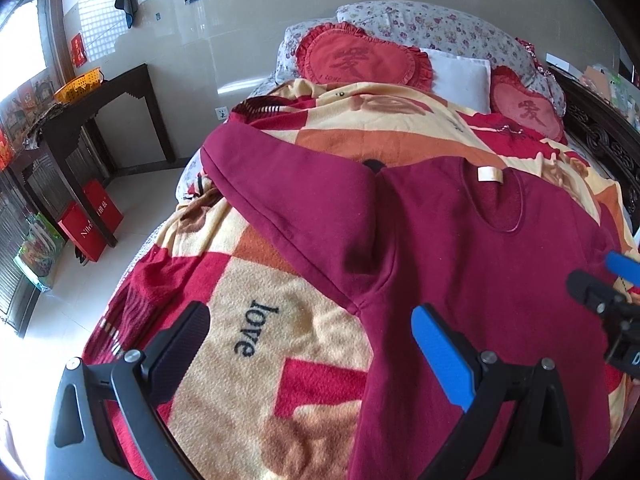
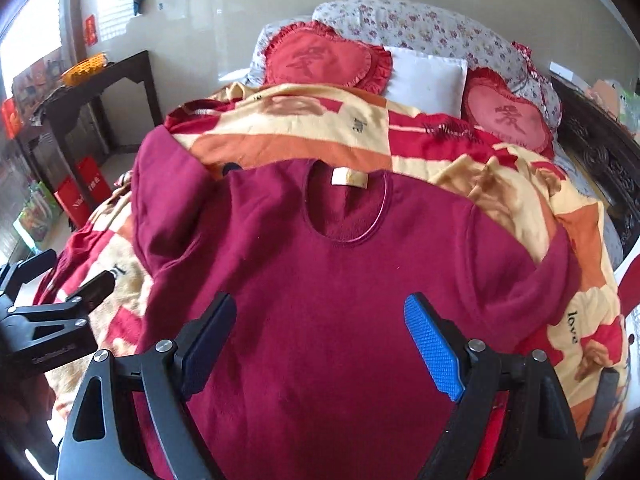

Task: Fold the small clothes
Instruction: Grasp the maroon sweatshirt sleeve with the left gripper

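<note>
So the fold has not truly begun, by the look of it: the maroon sweater [image 2: 320, 280] lies face up and nearly flat on the patterned blanket [image 1: 240, 360] that covers the bed, and both tools hover over it with nothing in their grasp. Seen from the right wrist, the right gripper [image 2: 320, 344] hangs above the chest of the sweater with its jaws spread wide, cloth showing between them but no pad pressing on it; the left gripper [image 1: 312, 352] is likewise wide open, one finger over the blanket at seven o'clock and the blue one over the sweater's edge at five o'clock, gripping nothing. My reading is that the step in hand is choosing where to take hold, and the next move calls for each gripper to go down to a sleeve or side seam and pinch the cloth before carrying it across the body. The sweater itself is thick and soft, with a round neck and a pale label [image 2: 349, 178] inside the collar at twelve o'clock in the right wrist view. One sleeve [image 1: 280, 200] runs up toward eleven o'clock in the left wrist view, smooth and straight; the other sleeve [image 2: 560, 276] lies toward three o'clock in the right view, slightly rumpled.
</note>
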### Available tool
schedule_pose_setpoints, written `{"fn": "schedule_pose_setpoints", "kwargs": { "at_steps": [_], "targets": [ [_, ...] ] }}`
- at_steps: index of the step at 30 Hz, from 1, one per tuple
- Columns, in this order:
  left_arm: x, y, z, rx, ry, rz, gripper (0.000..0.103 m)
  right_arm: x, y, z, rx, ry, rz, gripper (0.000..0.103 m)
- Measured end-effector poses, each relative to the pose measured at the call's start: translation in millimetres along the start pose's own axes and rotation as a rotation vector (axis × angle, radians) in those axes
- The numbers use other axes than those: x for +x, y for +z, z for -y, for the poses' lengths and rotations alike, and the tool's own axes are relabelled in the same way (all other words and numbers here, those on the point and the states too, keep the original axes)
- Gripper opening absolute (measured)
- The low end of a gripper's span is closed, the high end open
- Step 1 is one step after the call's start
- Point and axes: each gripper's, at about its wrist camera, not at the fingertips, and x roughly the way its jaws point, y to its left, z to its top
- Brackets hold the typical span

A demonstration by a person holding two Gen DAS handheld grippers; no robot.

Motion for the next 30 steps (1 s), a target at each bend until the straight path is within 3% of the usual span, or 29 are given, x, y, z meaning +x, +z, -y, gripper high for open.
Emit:
{"fn": "schedule_pose_setpoints", "kwargs": {
  "at_steps": [18,26,30],
  "targets": [
    [36,20,-7,-0.027,-0.009,-0.020,0.102,52,4,-15,0.033,-0.006,-0.068,0.070],
    [57,45,-33,-0.083,-0.019,-0.046,0.102,71,5,-22,0.026,0.015,-0.104,0.070],
    [79,69,-68,-0.170,-0.063,-0.076,0.102,77,5,-23,0.021,0.032,-0.119,0.070]
  ]
}}
